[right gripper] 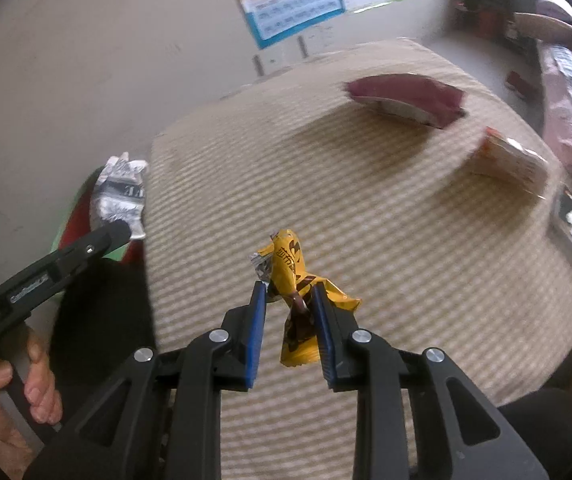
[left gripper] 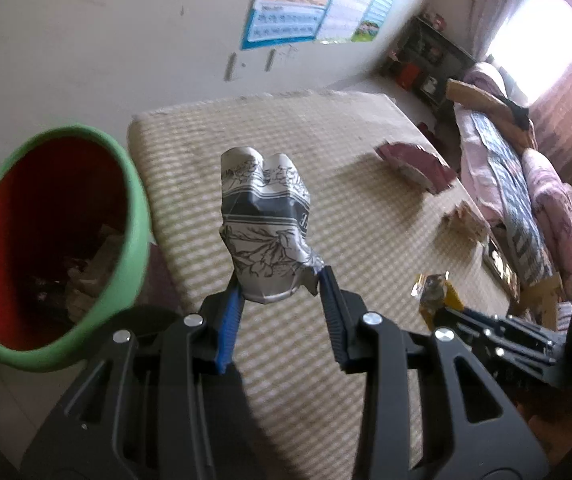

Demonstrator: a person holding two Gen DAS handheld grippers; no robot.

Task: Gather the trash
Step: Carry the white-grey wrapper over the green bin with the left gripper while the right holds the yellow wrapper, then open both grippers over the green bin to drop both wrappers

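Note:
My left gripper (left gripper: 279, 280) is shut on a crumpled grey-and-white printed wrapper (left gripper: 263, 220), held above the striped beige mat (left gripper: 326, 152), just right of a green bin (left gripper: 133, 184) with a red inside and some trash in it. My right gripper (right gripper: 288, 294) is shut on a twisted yellow-and-brown snack wrapper (right gripper: 294, 280), lifted over the mat (right gripper: 386, 220). In the right wrist view the left gripper (right gripper: 125, 232) with its grey wrapper (right gripper: 119, 192) hangs over the bin's edge (right gripper: 65, 232). In the left wrist view the yellow wrapper (left gripper: 438, 296) shows at the right.
A dark red packet (right gripper: 406, 96) and an orange-and-white packet (right gripper: 510, 160) lie on the far side of the mat. A bed with pink bedding (left gripper: 526, 184) runs along the right. Posters (left gripper: 294, 4) hang on the wall. A hand (right gripper: 13, 384) grips the left tool.

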